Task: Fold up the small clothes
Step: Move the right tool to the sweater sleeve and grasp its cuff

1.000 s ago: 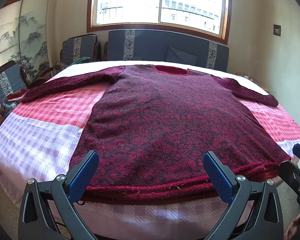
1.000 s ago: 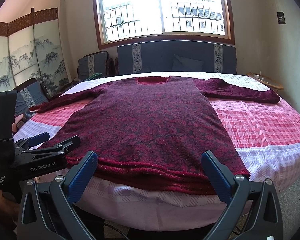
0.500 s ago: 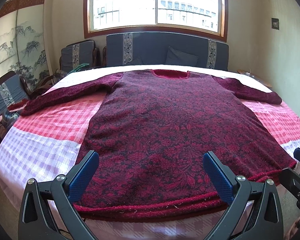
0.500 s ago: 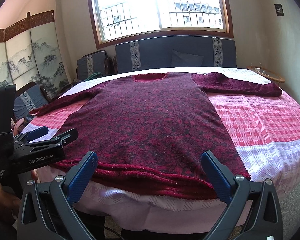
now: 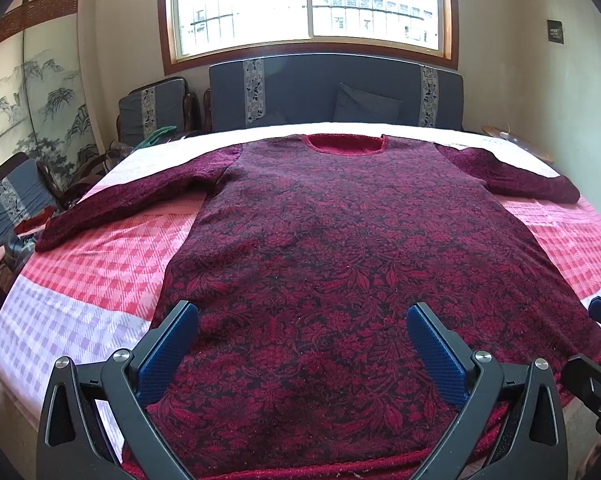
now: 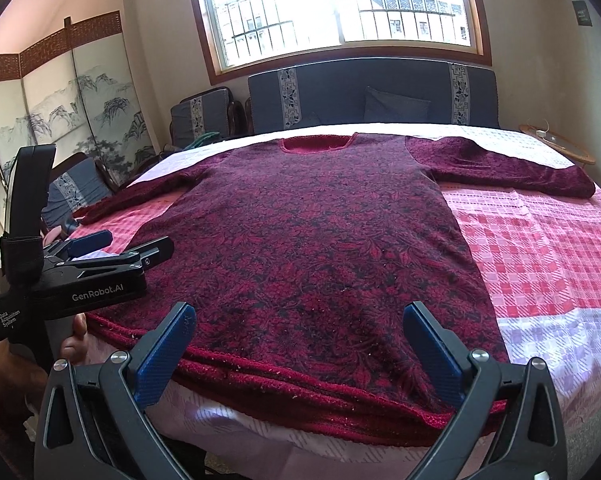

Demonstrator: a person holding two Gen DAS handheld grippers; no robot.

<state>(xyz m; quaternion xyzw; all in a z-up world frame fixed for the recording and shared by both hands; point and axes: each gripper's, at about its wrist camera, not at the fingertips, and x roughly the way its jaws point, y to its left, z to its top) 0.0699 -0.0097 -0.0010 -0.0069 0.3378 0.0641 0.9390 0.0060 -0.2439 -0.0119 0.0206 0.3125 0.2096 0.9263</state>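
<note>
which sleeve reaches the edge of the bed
The left sleeve: its cuff lies at the bed's left edge. The right sleeve ends short, with checked cover visible beyond its cuff.

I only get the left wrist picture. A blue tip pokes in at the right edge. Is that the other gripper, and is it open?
Observer: Yes, that is the right gripper. Its own camera shows the jaws wide apart and holding nothing, near the hem of the sweater.
Operator: And who is carrying the left one? I can't see behind it.
Observer: A bare hand is wrapped around the handle of the left gripper, near the sweater's left corner.
Operator: Is anything written on it?
Observer: Yes, its side reads GenRobot.AI in white letters.
</note>
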